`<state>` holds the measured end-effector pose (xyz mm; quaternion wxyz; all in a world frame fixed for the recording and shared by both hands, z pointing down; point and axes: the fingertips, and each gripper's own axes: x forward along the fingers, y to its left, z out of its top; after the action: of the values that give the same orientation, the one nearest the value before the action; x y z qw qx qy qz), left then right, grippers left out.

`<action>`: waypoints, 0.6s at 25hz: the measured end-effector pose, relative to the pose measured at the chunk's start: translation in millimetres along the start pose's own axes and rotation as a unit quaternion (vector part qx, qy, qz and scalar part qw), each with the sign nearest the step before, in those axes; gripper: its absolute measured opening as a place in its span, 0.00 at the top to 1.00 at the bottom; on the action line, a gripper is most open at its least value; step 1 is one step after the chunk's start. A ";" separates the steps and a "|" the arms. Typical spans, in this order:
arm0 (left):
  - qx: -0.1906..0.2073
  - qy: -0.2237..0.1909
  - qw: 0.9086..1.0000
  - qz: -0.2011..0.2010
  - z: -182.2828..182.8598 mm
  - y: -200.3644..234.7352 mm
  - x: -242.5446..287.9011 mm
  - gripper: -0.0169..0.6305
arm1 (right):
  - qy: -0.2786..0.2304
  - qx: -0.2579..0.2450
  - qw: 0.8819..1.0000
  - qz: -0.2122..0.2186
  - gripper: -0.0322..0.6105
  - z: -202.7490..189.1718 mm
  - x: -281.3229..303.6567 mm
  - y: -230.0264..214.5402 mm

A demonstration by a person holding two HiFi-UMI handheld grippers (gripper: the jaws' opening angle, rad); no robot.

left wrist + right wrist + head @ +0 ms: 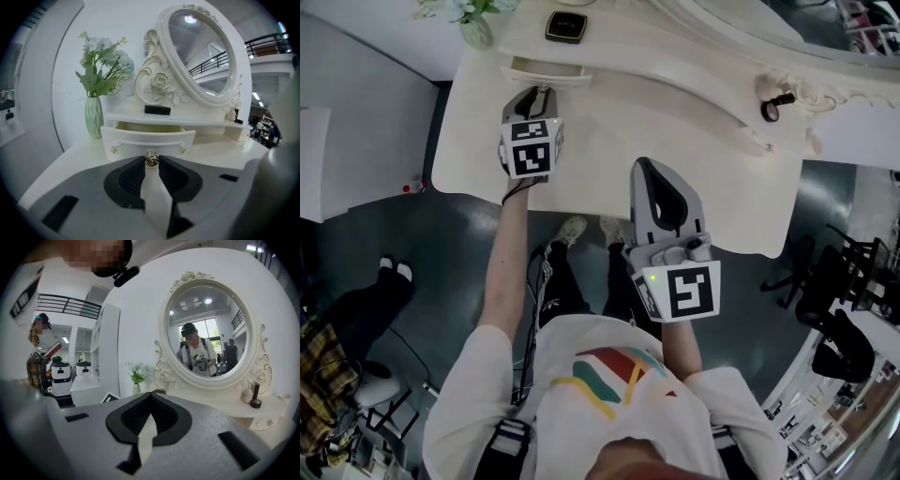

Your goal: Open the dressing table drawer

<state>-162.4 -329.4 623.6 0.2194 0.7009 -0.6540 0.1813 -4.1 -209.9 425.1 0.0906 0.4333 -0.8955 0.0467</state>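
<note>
Left gripper (151,165) pinching small metal rose-shaped knob (151,159) on cream curved-front drawer (140,140), part-open: pull straight, no twisting; right gripper (151,394) jaws pressed together, empty.

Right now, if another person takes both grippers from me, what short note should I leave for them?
Left gripper: shut on the rose-shaped knob of the drawer.
Right gripper: shut, empty, held over the dressing table top, to the right of the left gripper.
Drawer: partly out, its inside shows; a green vase stands to its left.
Done: knob gripped, drawer started.
Left: probably pull the drawer farther toward you, then release the knob.
</note>
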 end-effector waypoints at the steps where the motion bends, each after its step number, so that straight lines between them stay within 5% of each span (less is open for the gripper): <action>1: 0.000 0.000 1.000 0.000 -0.9 0.0 -0.9 0.84 | -0.001 -0.001 1.000 0.001 0.95 1.2 0.2 0.8; 15: -0.004 0.007 1.000 -0.002 -10.5 0.3 -16.8 0.84 | -0.010 -0.011 1.000 0.017 0.95 14.1 -2.4 16.3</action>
<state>-163.7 -309.6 623.4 0.2272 0.7002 -0.6515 0.1834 -17.2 -200.2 410.7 0.0855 0.4177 -0.9039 0.0342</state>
